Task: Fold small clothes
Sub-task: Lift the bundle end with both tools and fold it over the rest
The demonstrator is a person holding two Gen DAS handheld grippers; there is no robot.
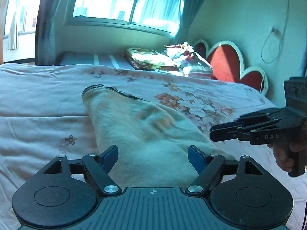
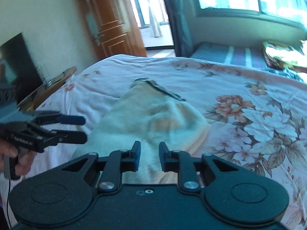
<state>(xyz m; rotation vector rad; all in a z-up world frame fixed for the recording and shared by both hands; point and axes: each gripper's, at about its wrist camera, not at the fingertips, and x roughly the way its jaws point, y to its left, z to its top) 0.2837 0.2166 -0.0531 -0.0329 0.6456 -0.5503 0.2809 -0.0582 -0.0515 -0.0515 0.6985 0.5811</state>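
A cream fuzzy garment [image 1: 134, 122] with a dark striped trim at its far end lies lengthwise on the pink floral bedcover [image 1: 38, 95]. My left gripper [image 1: 153, 157] hovers over its near end, open wide, with the cloth showing between the blue pads [image 1: 109, 157] but not pinched. In the right wrist view the same garment [image 2: 153, 118] lies ahead. My right gripper [image 2: 149, 153] is over its near edge with a narrow gap between the pads, and nothing is pressed between them. Each gripper shows in the other's view: the right gripper [image 1: 213, 132] at the garment's right side, the left gripper [image 2: 84, 127] at its left.
A pile of folded bedding [image 1: 168, 61] sits at the bed's far side by a red heart-shaped headboard [image 1: 226, 63]. A low wooden table [image 2: 48, 88] and a dark screen [image 2: 17, 61] stand off the bed's left edge, near a wooden door [image 2: 109, 25]. A hand [image 1: 284, 153] grips each handle.
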